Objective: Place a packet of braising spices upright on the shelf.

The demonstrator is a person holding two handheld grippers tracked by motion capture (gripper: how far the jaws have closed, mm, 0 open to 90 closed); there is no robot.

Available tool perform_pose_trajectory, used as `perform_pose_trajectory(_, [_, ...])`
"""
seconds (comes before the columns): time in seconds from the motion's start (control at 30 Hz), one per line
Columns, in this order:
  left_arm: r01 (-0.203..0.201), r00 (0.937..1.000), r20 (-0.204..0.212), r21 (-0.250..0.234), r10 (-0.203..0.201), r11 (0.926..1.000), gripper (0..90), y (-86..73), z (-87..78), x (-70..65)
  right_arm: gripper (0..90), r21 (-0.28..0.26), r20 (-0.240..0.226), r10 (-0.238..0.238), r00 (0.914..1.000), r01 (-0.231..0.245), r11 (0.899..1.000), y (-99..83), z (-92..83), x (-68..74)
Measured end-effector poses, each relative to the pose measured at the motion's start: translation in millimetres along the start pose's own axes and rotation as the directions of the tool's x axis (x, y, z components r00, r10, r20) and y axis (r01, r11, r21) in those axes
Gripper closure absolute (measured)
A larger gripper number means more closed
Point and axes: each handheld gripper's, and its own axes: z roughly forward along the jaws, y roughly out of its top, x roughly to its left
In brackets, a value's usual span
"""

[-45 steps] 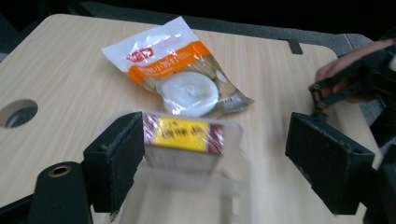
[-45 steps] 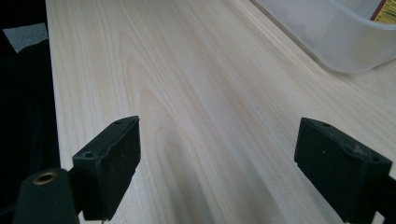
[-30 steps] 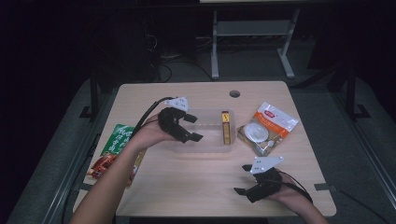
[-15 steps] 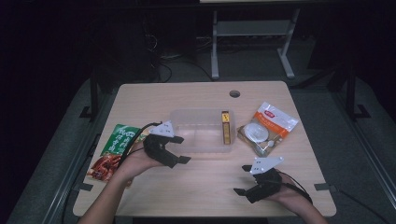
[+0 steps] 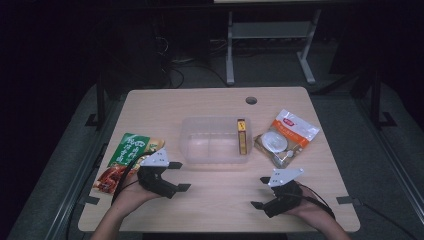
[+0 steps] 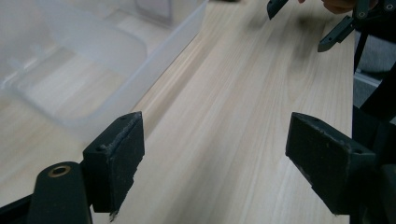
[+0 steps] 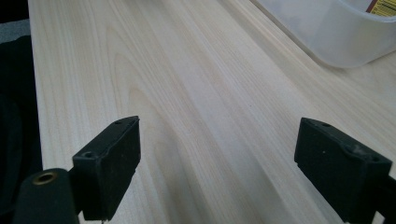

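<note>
While pouch print stays unreadable, we see left claw (image 5: pixel 179 176) wide, empty, over pale wood-grain counter (image 5: pixel 215 200), green pouch (image 5: pixel 131 149) at its 10 o'clock; right claw (image 5: pixel 260 192) wide, empty; translucent plastic bin (image 5: pixel 210 142) at 12, cropped in both gripper views.

The left gripper (image 5: pixel 178 176) sits low over the near left of the table, held by the left hand (image 5: pixel 131 192) behind it, with the forearm running back to the bottom edge. Its jaws stand wide apart with nothing between them. The right gripper (image 5: pixel 261 192) rests near the front right, its jaws likewise spread wide and empty, the right hand (image 5: pixel 311 210) behind it.
</note>
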Motion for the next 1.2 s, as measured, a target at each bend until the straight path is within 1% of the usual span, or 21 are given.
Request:
perform_pose_trajectory(0.1, [0.014, 0.9997, -0.021, 0.013, -0.014, 0.9998, 19.1, -12.8, -2.7, -1.6, 14.4, 0.001, 0.003, 0.002, 1.0, -0.002, 1.0, 0.0, -0.2, -0.2])
perform_pose_trajectory(0.13, [0.02, 0.9985, -0.05, 0.023, -0.019, 0.9995, 19.1, -20.8, -5.7, -2.7, 14.4, 0.001, 0.003, 0.002, 1.0, -0.002, 1.0, 0.0, -0.3, -0.3])
perform_pose_trajectory(0.23, [0.029, 0.9966, -0.078, 0.027, -0.027, 0.9992, 19.0, -27.6, -9.5, -3.5, 14.4, 0.002, 0.002, 0.001, 1.0, -0.001, 1.0, -0.3, 0.1, -0.8])
perform_pose_trajectory(0.3, [0.024, 0.992, -0.125, 0.053, -0.017, 0.9983, 19.1, -35.4, -16.6, -3.0, 14.4, 0.002, 0.003, 0.0, 1.0, 0.0, 1.0, -0.4, 0.1, -1.2])
perform_pose_trajectory(0.4, [0.053, 0.9886, -0.143, 0.04, -0.047, 0.9978, 19.1, -40.0, -21.3, -0.8, 14.4, 0.001, 0.002, -0.001, 1.0, 0.001, 1.0, -0.6, -0.2, -1.3])
perform_pose_trajectory(0.67, [0.124, 0.9541, -0.278, 0.023, -0.113, 0.992, 19.3, -52.0, -42.8, 17.5, 14.4, -0.002, 0.002, -0.007, 1.0, 0.007, 1.0, -0.8, -0.7, -2.6])
perform_pose_trajectory(0.7, [0.124, 0.9541, -0.278, 0.023, -0.113, 0.992, 19.6, -52.0, -42.8, 17.5, 14.4, 0.0, 0.002, -0.004, 1.0, 0.004, 1.0, -0.6, -0.7, -2.1])
perform_pose_trajectory(0.73, [0.141, 0.9422, -0.31, 0.023, -0.127, 0.9897, 19.7, -55.4, -49.0, 22.6, 14.4, 0.0, 0.001, -0.004, 1.0, 0.004, 1.0, -0.4, -0.6, -1.9])
perform_pose_trajectory(0.77, [0.141, 0.9422, -0.31, 0.023, -0.127, 0.9897, 19.7, -55.4, -49.0, 22.6, 14.4, -0.002, 0.001, -0.007, 1.0, 0.007, 1.0, -0.4, -0.3, -2.0])
perform_pose_trajectory(0.8, [0.168, 0.9263, -0.344, 0.01, -0.155, 0.9857, 19.9, -59.7, -56.2, 29.0, 14.4, -0.001, 0.001, -0.005, 1.0, 0.005, 1.0, -0.4, -0.2, -1.8])
perform_pose_trajectory(0.87, [0.19, 0.906, -0.386, 0.005, -0.173, 0.9818, 20.0, -65.2, -64.2, 36.2, 14.4, 0.002, 0.0, -0.002, 1.0, 0.002, 1.0, -0.3, -0.2, -1.5])
perform_pose_trajectory(0.9, [0.215, 0.8915, -0.404, -0.02, -0.204, 0.9765, 20.0, -68.5, -66.4, 38.8, 14.4, 0.002, 0.0, -0.003, 1.0, 0.003, 1.0, -0.4, -0.2, -1.6])
perform_pose_trajectory(0.93, [0.224, 0.8827, -0.42, -0.018, -0.211, 0.9743, 20.0, -71.6, -70.2, 42.4, 14.4, 0.002, 0.0, -0.003, 1.0, 0.003, 1.0, -0.6, -0.3, -1.9])
perform_pose_trajectory(0.97, [0.224, 0.8827, -0.42, -0.018, -0.211, 0.9743, 20.0, -71.6, -70.2, 42.4, 14.4, 0.002, 0.0, -0.003, 1.0, 0.003, 1.0, -0.6, -0.3, -1.9])
perform_pose_trajectory(1.0, [0.244, 0.8635, -0.45, -0.023, -0.228, 0.9694, 20.0, -77.5, -75.9, 48.4, 14.4, -0.001, 0.001, -0.006, 1.0, 0.006, 1.0, -0.9, -0.3, -2.8])
perform_pose_trajectory(1.03, [0.244, 0.8635, -0.45, -0.023, -0.228, 0.9694, 20.0, -77.5, -75.9, 48.4, 14.4, -0.001, 0.001, -0.007, 1.0, 0.007, 1.0, -1.0, -0.3, -3.2])
perform_pose_trajectory(1.07, [0.263, 0.8444, -0.479, -0.021, -0.24, 0.9646, 20.0, -83.4, -80.6, 54.2, 14.4, 0.0, 0.001, 0.0, 1.0, 0.0, 1.0, -0.8, -0.4, -3.0])
perform_pose_trajectory(1.1, [0.263, 0.8444, -0.479, -0.021, -0.24, 0.9646, 20.0, -83.4, -80.6, 54.2, 14.4, 0.0, 0.001, 0.0, 1.0, 0.0, 1.0, -0.7, -0.3, -3.0])
perform_pose_trajectory(1.13, [0.289, 0.8236, -0.501, -0.033, -0.266, 0.9568, 20.0, -88.9, -83.8, 59.1, 14.4, 0.001, 0.001, -0.001, 1.0, 0.001, 1.0, -0.6, -0.2, -2.9])
perform_pose_trajectory(1.17, [0.289, 0.8236, -0.501, -0.033, -0.266, 0.9568, 20.0, -88.9, -83.8, 59.1, 14.4, 0.001, 0.001, -0.001, 1.0, 0.001, 1.0, -0.6, -0.2, -2.9])
perform_pose_trajectory(1.2, [0.297, 0.8154, -0.513, -0.027, -0.268, 0.9546, 20.0, -92.0, -86.2, 62.4, 14.4, 0.004, 0.0, -0.003, 1.0, 0.003, 1.0, -0.4, 0.0, -2.4])
